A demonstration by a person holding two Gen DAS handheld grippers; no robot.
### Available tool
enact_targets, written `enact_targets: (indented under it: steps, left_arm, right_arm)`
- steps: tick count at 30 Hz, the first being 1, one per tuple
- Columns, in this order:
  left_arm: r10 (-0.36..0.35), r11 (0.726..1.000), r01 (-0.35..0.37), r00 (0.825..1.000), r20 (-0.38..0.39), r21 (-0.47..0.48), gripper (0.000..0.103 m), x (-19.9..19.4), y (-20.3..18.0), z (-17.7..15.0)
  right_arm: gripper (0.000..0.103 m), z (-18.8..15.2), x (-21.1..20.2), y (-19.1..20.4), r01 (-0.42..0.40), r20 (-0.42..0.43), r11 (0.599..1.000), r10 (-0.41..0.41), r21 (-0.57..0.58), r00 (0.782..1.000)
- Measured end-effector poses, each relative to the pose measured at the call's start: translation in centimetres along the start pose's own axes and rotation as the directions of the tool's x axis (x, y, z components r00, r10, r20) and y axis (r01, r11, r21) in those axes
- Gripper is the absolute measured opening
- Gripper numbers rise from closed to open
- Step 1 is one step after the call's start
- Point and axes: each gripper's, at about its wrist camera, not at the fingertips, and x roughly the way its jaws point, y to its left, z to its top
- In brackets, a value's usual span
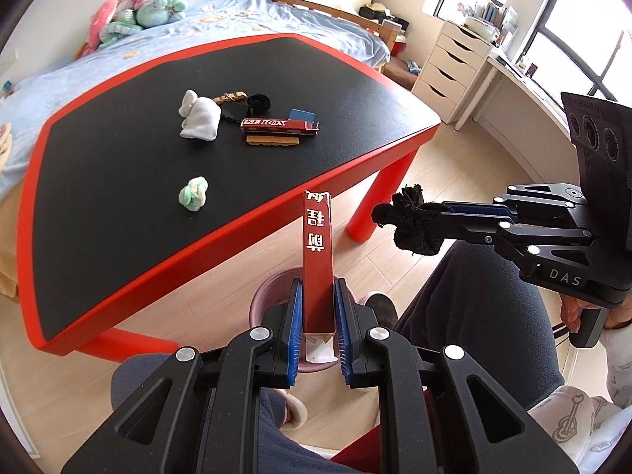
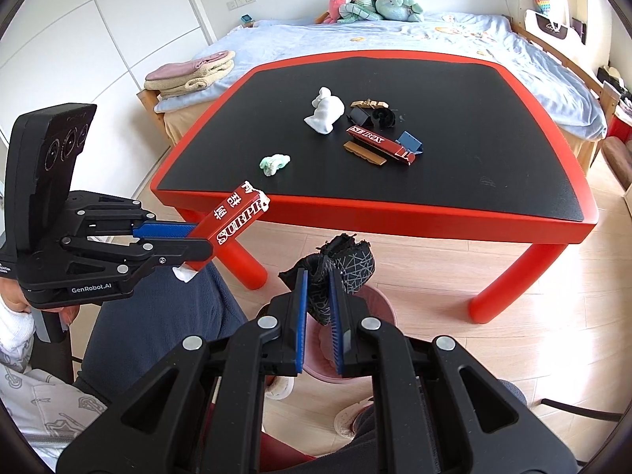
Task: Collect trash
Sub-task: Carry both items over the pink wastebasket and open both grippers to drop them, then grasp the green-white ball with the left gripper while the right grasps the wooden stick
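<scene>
My left gripper (image 1: 318,296) is shut on a torn red box piece (image 1: 317,252) with white lettering, held over a pink bin (image 1: 262,296) on the floor; it also shows in the right wrist view (image 2: 237,217). My right gripper (image 2: 316,288) is shut on a crumpled black wrapper (image 2: 339,272), above the pink bin (image 2: 375,308); the wrapper also shows in the left wrist view (image 1: 412,225). On the black and red table (image 1: 158,150) lie a white wad (image 1: 199,118), a green-white wad (image 1: 193,193) and a red box piece (image 1: 278,126).
On the table there are also a brown strip (image 1: 272,140), a blue piece (image 1: 303,115) and black scraps (image 1: 258,100). The table's red legs (image 2: 513,280) stand beside the bin. A bed (image 2: 395,35) with plush toys lies behind. My knees and slippers are below.
</scene>
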Motion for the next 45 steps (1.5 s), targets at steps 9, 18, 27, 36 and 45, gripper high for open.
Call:
enact_targets:
  steps: [9,18,27,36,45]
  left_arm:
    - [0.013,1.000,-0.012,0.999,0.050,-0.015,0.091,0.1,0.3,0.3]
    - [0.060,0.997,-0.059,0.998,0.029,-0.043,0.095,0.1,1.3,0.1]
    - [0.074,0.996,-0.072,0.996,0.039,-0.057,0.095,-0.4,1.9,0.1]
    - [0.077,0.995,-0.075,0.996,0.034,-0.065,0.095,-0.5,2.1,0.3]
    - [0.085,0.994,-0.081,0.996,0.040,-0.077,0.095,-0.5,3.1,1.1]
  right_arm:
    - [0.091,0.2,0.2,-0.3,0.065,0.020,0.998,-0.065,-0.006,0.998]
    - [0.096,0.2,0.9,-1.5,0.102,-0.012,0.994,-0.101,0.047,0.995]
    - [0.096,0.3,1.1,-1.1,0.091,-0.016,0.995,-0.091,0.037,0.996]
    - [0.097,0.6,1.2,-1.1,0.089,-0.016,0.996,-0.088,0.033,0.996]
    - [0.097,1.6,1.3,-1.4,0.081,-0.007,0.996,-0.081,0.030,0.997]
